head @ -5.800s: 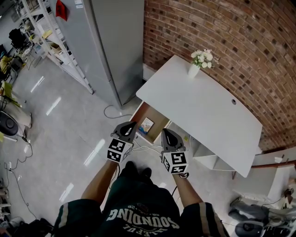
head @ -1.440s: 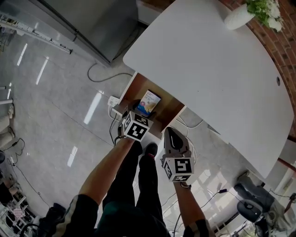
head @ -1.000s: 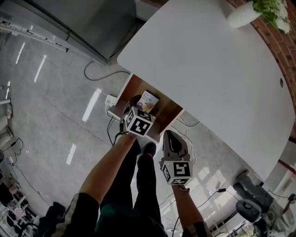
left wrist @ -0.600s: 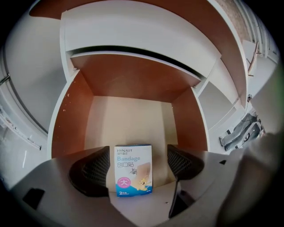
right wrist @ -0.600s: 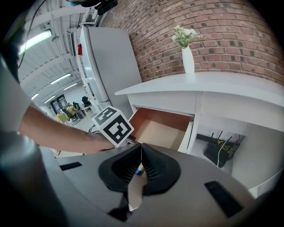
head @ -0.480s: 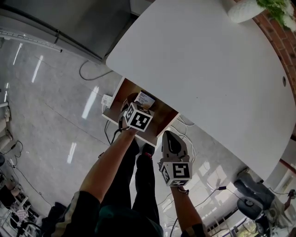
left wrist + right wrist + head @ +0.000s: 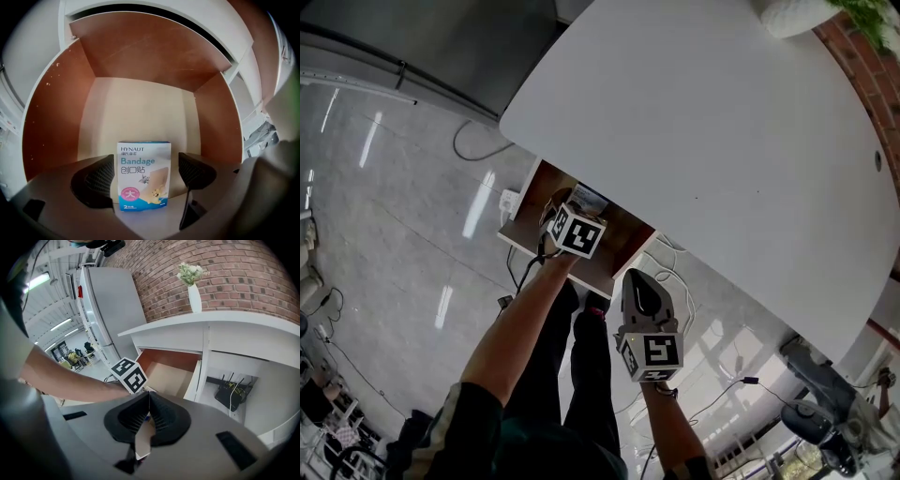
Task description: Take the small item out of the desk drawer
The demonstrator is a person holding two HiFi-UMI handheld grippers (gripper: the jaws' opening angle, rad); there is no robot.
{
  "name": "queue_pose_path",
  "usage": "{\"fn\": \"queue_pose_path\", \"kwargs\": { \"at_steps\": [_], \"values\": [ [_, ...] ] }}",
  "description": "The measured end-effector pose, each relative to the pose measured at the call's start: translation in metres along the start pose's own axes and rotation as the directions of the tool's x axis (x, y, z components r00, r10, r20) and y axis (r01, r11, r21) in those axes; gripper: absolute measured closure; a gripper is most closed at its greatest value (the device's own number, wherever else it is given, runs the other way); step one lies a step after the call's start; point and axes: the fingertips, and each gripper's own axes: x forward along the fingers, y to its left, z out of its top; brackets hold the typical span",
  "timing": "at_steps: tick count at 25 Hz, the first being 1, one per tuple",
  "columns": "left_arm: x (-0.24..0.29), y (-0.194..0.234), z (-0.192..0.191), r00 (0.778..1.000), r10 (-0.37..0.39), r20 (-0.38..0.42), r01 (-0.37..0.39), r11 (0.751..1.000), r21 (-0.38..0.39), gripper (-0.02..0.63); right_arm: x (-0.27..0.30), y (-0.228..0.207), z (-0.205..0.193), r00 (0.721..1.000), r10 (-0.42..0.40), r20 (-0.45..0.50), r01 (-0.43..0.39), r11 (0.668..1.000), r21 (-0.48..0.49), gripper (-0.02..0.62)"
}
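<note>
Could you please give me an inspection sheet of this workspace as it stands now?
Surface: white desk with a vase; drawer open.
Job's things: bandage box on the drawer floor.
Clutter: nothing seen.
Grippers: left gripper open, jaws just opening, box between them ungripped; right gripper shut, empty.
Cables: power strip on the floor by the drawer; wired router under the desk.
Surroundings: brick wall, grey cabinet.

The wall [image 7: 234, 273] was red brick. The grey floor [image 7: 384, 253] gleamed with reflections, and a tall grey cabinet [image 7: 112, 310] stood nearby.
</note>
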Motion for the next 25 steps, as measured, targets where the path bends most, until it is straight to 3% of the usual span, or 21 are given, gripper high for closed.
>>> {"fn": "queue_pose_path", "kwargs": {
  "at_steps": [25],
  "values": [
    [0.021, 0.008, -0.01, 0.994, 0.092, -0.063, -0.09, 0.996, 0.028, 0.179, -0.008, -0.005, -0.005, 0.999, -0.032, 0.008, 0.031, 0.997, 0.068, 0.571]
  ]
}}
